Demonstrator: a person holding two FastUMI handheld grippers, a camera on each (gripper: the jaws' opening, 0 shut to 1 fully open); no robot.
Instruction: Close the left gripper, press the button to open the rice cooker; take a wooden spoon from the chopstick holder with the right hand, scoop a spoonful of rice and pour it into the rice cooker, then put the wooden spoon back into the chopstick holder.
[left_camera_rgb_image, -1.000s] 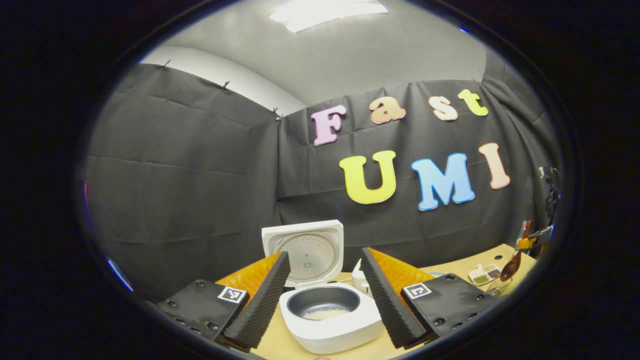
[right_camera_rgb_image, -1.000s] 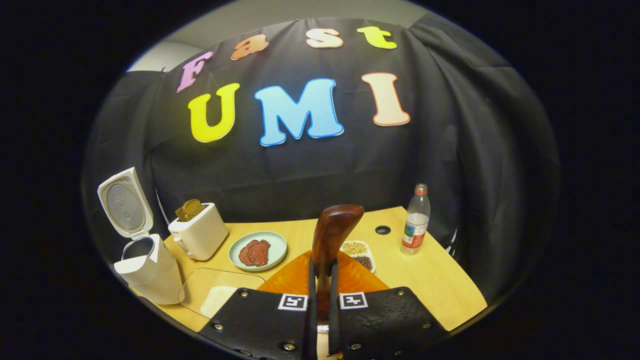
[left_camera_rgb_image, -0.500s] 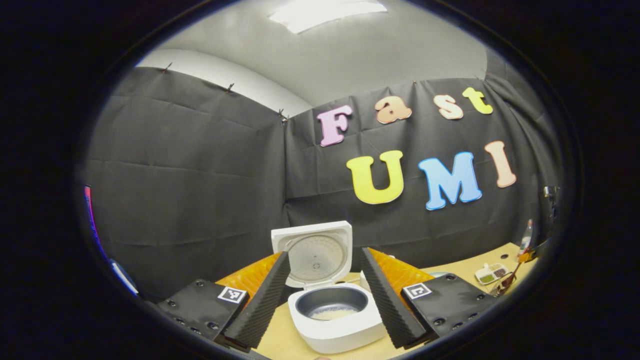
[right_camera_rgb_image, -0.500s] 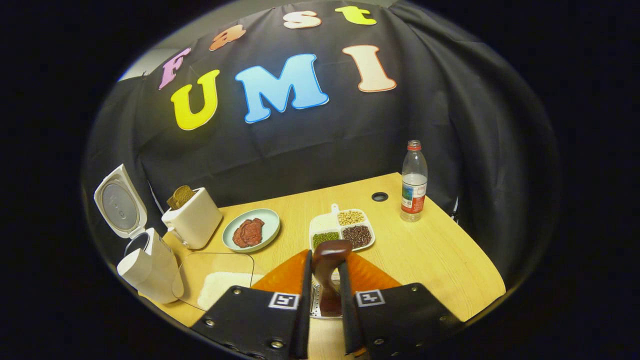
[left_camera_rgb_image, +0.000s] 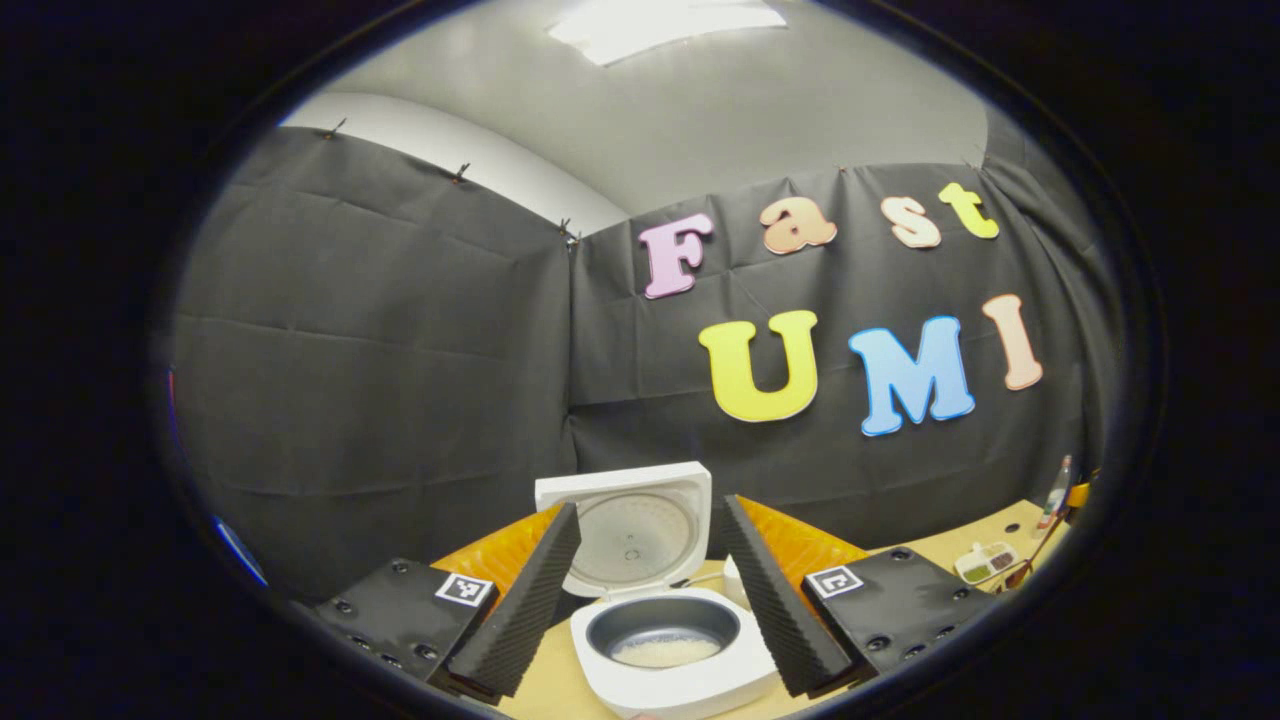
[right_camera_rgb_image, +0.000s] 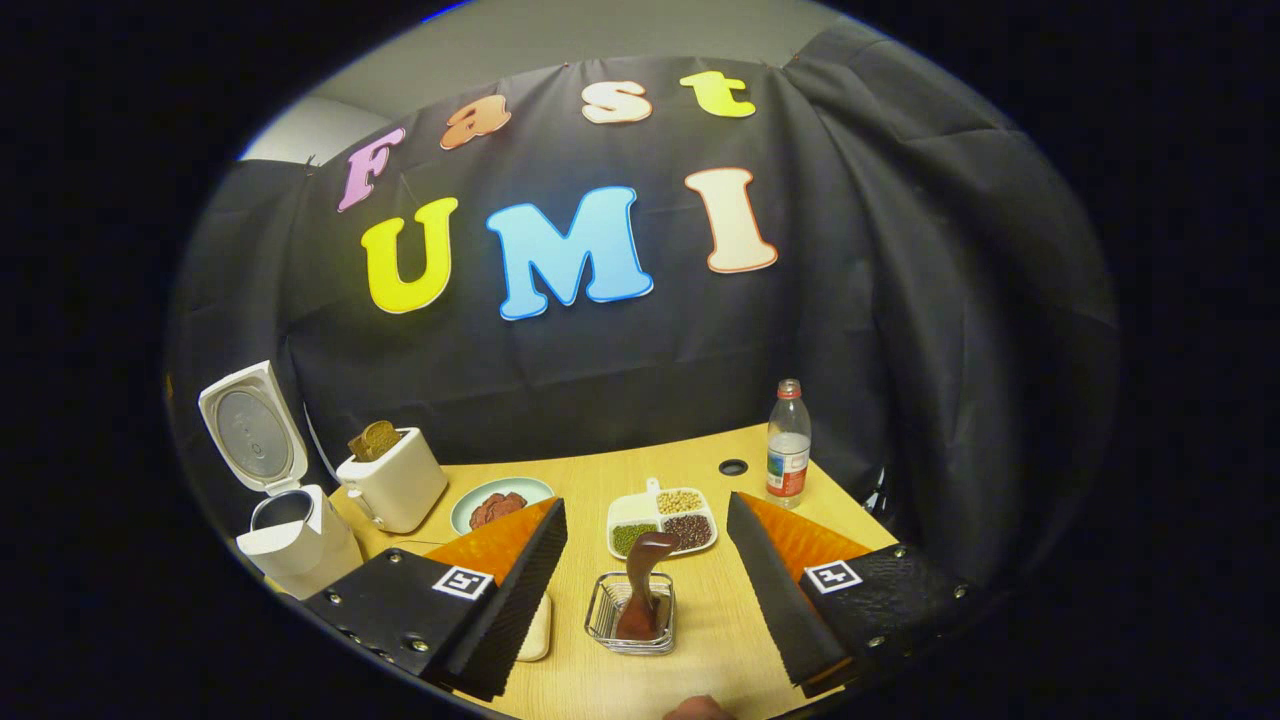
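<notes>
A booth is walled in by black cloth (right_camera_rgb_image: 620, 380), with a grey ceiling and a ceiling light (left_camera_rgb_image: 665, 20) seen above in the left gripper view. A light wooden tabletop (right_camera_rgb_image: 700, 640) with a round cable hole (right_camera_rgb_image: 733, 467) is set against the cloth. The rice cooker (left_camera_rgb_image: 670, 650) is seen open, lid (left_camera_rgb_image: 630, 525) upright, a little rice (left_camera_rgb_image: 665, 652) lying in its dark inner pot; in the right gripper view it is placed at the far left of the tabletop. Just beside it a white toaster (right_camera_rgb_image: 395, 490) with bread is seen, then a plate (right_camera_rgb_image: 497, 500) of reddish food, a divided dish of beans (right_camera_rgb_image: 660, 520), and a water bottle (right_camera_rgb_image: 788, 450) near the back right. The wooden spoon (right_camera_rgb_image: 640, 580) is stood in the wire chopstick holder (right_camera_rgb_image: 630, 628), between the fingers of the right tool (right_camera_rgb_image: 645, 590), which are spread wide and touch nothing. The left tool (left_camera_rgb_image: 650, 590) is likewise held apart, framing the cooker.
</notes>
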